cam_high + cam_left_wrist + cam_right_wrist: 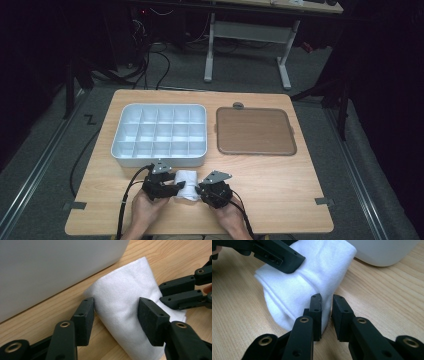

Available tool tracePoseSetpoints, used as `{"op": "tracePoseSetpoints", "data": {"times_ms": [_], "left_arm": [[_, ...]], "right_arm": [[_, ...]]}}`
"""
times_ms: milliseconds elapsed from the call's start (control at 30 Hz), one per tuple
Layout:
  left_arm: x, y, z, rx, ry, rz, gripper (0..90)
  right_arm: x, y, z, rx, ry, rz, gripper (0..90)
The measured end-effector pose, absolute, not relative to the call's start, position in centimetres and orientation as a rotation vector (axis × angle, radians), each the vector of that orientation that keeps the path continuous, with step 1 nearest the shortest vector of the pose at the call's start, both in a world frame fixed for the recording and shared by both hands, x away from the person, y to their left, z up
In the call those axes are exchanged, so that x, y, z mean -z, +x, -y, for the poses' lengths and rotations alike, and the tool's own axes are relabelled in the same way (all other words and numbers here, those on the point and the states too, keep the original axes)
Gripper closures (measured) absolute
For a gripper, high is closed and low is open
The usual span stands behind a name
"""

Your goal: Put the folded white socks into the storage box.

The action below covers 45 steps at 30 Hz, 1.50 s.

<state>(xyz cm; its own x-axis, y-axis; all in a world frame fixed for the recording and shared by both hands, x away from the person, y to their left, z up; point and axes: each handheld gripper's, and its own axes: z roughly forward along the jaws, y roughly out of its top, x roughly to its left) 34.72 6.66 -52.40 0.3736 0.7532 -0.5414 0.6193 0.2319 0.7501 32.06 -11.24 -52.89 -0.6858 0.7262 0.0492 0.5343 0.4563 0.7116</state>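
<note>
A: High view: where's the white cloth point(186, 184)?
B: Near the desk's point(280, 185) front edge, just before the compartment tray point(159, 132).
A: The tongs?
B: Left gripper point(116, 310) is clamped across its folded body; right gripper point(327, 307) pinches its edge.

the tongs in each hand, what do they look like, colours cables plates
Both the left tongs and the right tongs are matte black, with blocky rectangular jaws, small screw holes and brass-coloured pivot pins. Each carries a grey three-cornered plate on top and trails a black cable. No sleeves show.
</note>
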Motion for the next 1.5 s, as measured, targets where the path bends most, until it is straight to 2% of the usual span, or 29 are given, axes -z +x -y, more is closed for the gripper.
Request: {"op": "tracePoseSetpoints", "data": {"times_ms": [667,933,1133,1500], "left_arm": [[52.4,35.1,-7.5,-0.136,1.437,-1.356,47.3],[52.1,35.7,-8.1,-0.12,1.444,-1.393,43.6],[51.8,35.8,-8.4,-0.112,1.43,-1.413,37.4],[50.3,36.0,-8.4,-0.022,1.373,-1.426,29.1]], "right_arm": [[53.0,31.9,10.5,-1.056,1.057,-2.443,75.9],[53.1,32.0,10.1,-1.073,1.057,-2.448,71.7],[52.7,32.0,10.3,-1.121,1.095,-2.438,70.3],[50.8,31.7,11.8,-1.164,1.111,-2.382,66.3]]}}
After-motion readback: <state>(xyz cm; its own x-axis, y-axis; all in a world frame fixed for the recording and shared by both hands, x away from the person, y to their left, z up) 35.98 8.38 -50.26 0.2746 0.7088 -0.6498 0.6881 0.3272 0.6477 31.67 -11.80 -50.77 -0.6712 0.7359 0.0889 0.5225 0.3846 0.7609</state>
